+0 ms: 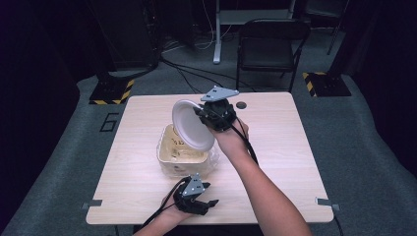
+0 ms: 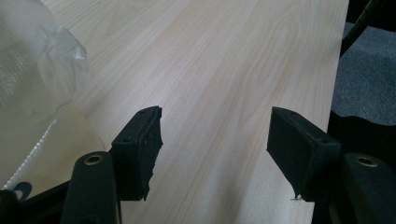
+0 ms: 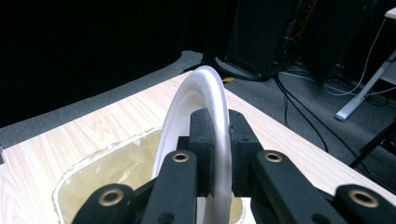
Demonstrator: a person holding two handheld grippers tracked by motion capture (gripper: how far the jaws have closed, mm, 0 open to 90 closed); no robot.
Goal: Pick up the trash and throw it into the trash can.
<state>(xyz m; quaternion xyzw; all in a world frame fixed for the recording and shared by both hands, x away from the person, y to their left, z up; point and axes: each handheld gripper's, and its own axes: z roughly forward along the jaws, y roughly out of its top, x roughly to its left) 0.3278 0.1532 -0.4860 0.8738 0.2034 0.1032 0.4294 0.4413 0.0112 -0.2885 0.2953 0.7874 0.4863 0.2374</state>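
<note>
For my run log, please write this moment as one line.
right tool: shut on round white foam plate | plate: tilted above tan plastic-lined bin | left tool: open, empty

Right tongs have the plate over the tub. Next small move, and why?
Probably lower the white plate a little toward the tub. The right tongs are shut on its rim, and it hangs tilted on edge above the tub's open top. The left tongs sit open over bare table, not helping.

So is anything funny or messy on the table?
Nothing is spilled. The white plate does stand on its edge, tilted over the plastic-lined tub, because the right gripper pinches its rim. The clear plastic bag around the tub is crumpled. The left gripper is open over bare table.
</note>
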